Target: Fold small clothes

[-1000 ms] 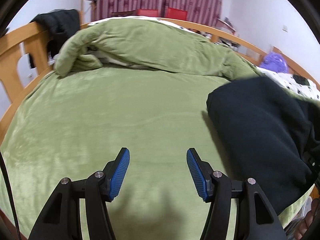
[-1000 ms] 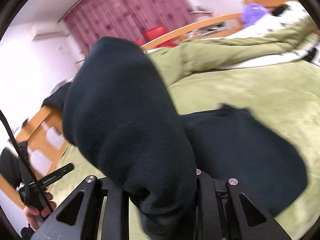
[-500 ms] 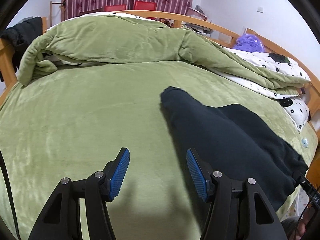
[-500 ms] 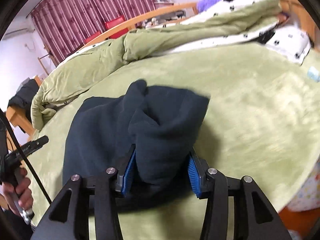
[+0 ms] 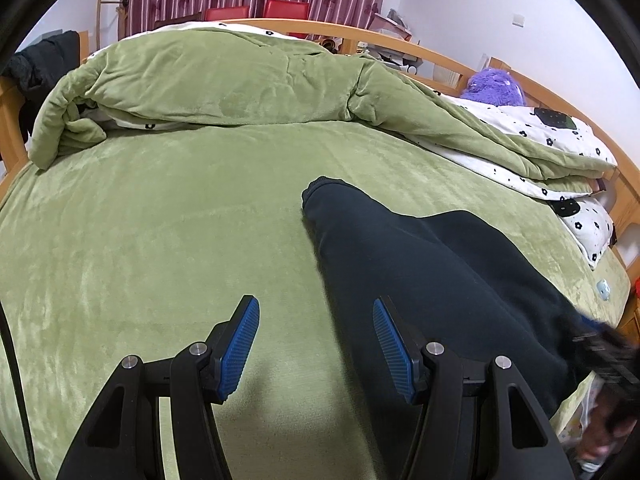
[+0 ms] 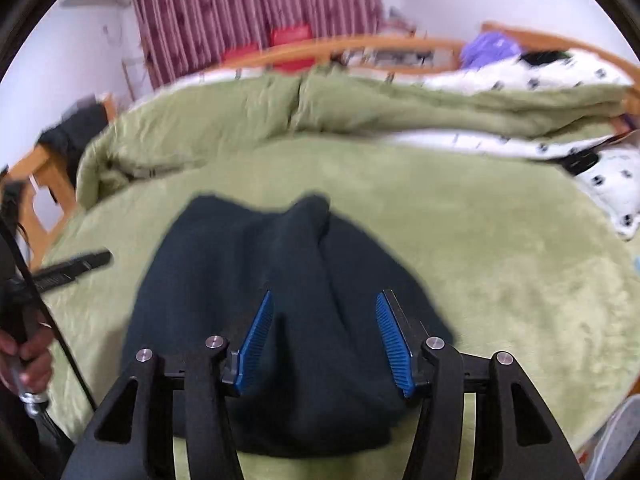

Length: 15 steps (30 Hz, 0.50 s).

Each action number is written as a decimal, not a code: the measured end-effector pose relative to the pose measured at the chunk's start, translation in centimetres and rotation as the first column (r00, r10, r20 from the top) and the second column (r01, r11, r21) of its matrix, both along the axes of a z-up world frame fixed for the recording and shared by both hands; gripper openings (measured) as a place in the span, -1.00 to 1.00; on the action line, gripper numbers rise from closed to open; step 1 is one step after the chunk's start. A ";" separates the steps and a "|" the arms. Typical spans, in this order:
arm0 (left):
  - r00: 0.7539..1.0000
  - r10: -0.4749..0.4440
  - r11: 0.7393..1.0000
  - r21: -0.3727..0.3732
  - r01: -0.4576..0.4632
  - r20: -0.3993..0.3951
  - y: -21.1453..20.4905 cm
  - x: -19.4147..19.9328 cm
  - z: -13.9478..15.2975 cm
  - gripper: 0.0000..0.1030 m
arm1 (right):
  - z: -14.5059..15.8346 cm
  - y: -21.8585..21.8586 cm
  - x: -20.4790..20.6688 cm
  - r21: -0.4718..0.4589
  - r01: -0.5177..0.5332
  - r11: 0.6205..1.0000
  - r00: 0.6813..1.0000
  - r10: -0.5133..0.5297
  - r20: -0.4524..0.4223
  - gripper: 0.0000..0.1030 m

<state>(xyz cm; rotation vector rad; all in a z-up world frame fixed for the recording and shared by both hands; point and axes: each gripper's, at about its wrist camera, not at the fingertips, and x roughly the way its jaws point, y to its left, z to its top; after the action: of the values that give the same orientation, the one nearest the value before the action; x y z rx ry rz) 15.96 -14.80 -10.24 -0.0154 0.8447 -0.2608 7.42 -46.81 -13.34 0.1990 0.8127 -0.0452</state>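
Dark garment (image 6: 280,300): laid on green bedsheet (image 5: 160,240), lower centre, part-folded, sleeve on top; squaring pending. Right gripper (image 6: 324,340) jaws just opened, cloth released; left gripper (image 5: 316,344) open, empty

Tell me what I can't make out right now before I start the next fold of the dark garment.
- Dark garment: left wrist view, its near end is cut off behind the left gripper.
- Garment layers: right wrist view is motion-blurred; fold edges between the right gripper pads unclear.
- Whether the pads touch cloth: cannot tell.
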 end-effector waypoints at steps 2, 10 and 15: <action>1.000 0.003 1.000 0.002 -0.003 -0.001 -0.1 0.2 -0.1 0.11 | -1.8 0.2 1.2 0.008 -0.030 1.000 0.998 0.030 -0.060 -0.85; 1.000 0.004 1.000 -0.014 -0.004 -0.001 0.3 0.7 -0.3 0.11 | 2.5 -4.3 -4.6 0.092 0.019 0.996 0.973 -0.040 0.229 -0.91; 1.000 -0.007 1.000 -0.024 0.007 -0.008 -0.1 0.9 -0.6 0.11 | -3.8 -4.3 -2.0 -0.015 0.056 0.998 0.993 -0.057 -0.105 -0.88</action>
<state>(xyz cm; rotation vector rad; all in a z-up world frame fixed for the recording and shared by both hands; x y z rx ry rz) 16.86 -14.90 -10.86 -0.0360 0.8499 -0.2778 5.42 -51.06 -17.13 0.2097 0.9121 -0.1147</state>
